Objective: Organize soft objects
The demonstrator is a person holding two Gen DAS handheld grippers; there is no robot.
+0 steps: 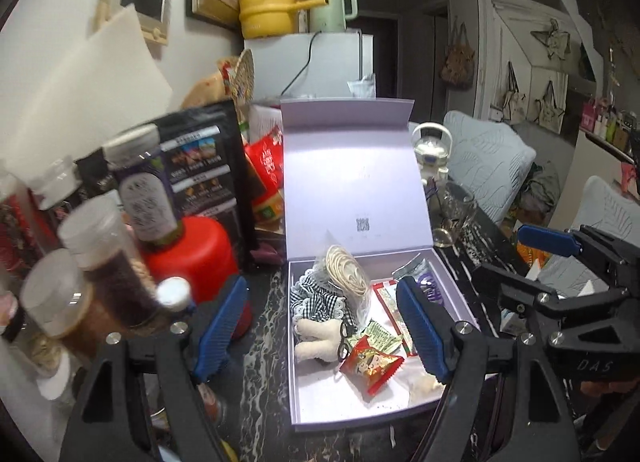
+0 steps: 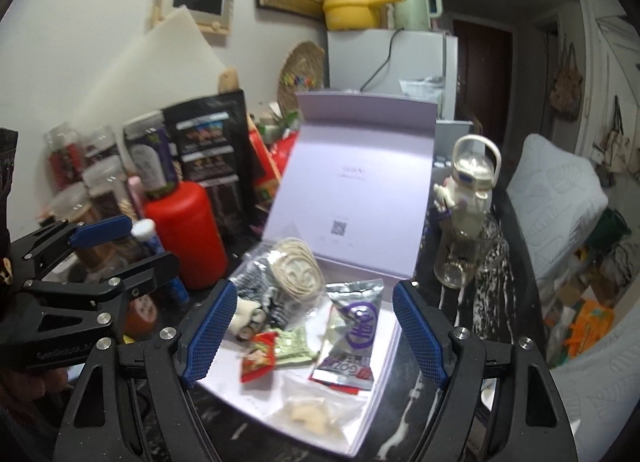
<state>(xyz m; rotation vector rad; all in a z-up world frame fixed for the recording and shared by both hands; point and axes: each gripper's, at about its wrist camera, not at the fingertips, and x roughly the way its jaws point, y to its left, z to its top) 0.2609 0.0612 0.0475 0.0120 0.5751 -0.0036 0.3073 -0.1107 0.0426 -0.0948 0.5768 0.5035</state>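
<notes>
Though blur smears the jars [image 1: 96, 262], both grippers' jaws gape empty above the box [image 1: 304, 402], its doll [image 1: 320, 326] half-buried.

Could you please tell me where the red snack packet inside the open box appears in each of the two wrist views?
Left wrist view: red snack packet lies low, right of centre, by the plush doll.
Right wrist view: it lies low, left of centre.
Shared landmark: the red bottle.

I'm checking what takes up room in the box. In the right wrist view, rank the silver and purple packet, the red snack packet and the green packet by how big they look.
Largest: silver and purple packet.
Then the red snack packet and green packet, which look about alike; they overlap, so I won't rank them.
</notes>
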